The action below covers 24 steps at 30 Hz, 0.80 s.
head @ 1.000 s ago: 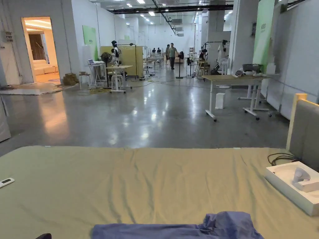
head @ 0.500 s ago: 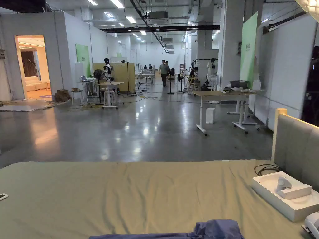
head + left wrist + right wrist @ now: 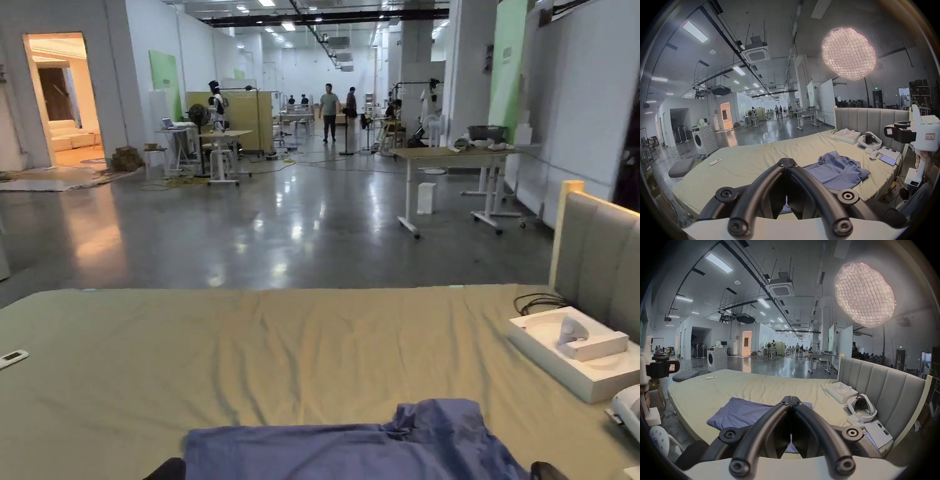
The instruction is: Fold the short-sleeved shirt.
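Observation:
A blue short-sleeved shirt [image 3: 375, 444] lies crumpled on the olive bed sheet [image 3: 281, 350], near the bed's front edge. In the left gripper view my left gripper [image 3: 786, 162] hangs above the bed to the left of the shirt [image 3: 839, 170], jaws shut with nothing between them. My right gripper [image 3: 791, 400] is held over the shirt's [image 3: 743, 412] right part, jaws also shut and empty. A hand holds the right gripper's white body [image 3: 922, 138] at the far right of the left gripper view. The left gripper's body [image 3: 656, 368] sits at the left edge of the right gripper view.
A white box [image 3: 575, 356], a white headset [image 3: 860, 408], a notepad with a pen [image 3: 878, 433] and a phone [image 3: 886, 160] lie along the grey headboard [image 3: 880, 386] on the right. A white remote [image 3: 12, 358] rests at the sheet's left edge. Beyond the bed lies open grey floor.
The head camera tilted up, then down, so more of the shirt shows now. The shirt itself has not moved on the sheet.

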Each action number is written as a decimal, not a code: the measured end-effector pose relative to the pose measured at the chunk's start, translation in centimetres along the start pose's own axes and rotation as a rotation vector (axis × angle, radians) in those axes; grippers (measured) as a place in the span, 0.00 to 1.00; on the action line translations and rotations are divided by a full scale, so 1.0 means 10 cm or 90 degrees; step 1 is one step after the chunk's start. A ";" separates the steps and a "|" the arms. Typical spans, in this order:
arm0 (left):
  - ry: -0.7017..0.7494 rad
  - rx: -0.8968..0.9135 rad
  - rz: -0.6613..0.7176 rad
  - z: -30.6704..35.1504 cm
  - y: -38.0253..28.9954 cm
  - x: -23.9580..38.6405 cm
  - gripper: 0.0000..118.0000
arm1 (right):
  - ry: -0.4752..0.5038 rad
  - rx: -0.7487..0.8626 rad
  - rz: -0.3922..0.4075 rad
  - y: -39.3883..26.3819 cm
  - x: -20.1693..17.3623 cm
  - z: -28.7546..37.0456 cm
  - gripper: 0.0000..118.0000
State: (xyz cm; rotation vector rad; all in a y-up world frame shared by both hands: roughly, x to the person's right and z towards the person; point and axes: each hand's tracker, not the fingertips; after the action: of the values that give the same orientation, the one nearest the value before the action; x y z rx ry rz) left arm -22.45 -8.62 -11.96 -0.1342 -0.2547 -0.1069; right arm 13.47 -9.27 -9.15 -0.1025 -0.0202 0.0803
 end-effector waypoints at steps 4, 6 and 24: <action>0.004 -0.001 0.020 -0.01 -0.05 -0.06 0.01 | 0.003 -0.017 -0.008 -0.08 0.01 -0.03 0.00; -0.001 -0.002 0.022 -0.04 -0.11 -0.10 0.01 | 0.012 -0.032 -0.024 -0.14 0.02 -0.09 0.00; -0.012 -0.336 0.158 -1.46 -1.94 -1.09 0.76 | 0.054 -0.247 -0.140 -0.88 0.07 -0.59 0.00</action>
State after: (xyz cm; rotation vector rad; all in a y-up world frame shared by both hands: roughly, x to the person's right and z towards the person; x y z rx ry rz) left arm -31.77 -28.86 -26.43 -0.6898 -0.2223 0.0771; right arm 15.02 -18.57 -14.12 -0.4895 0.0379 -0.1488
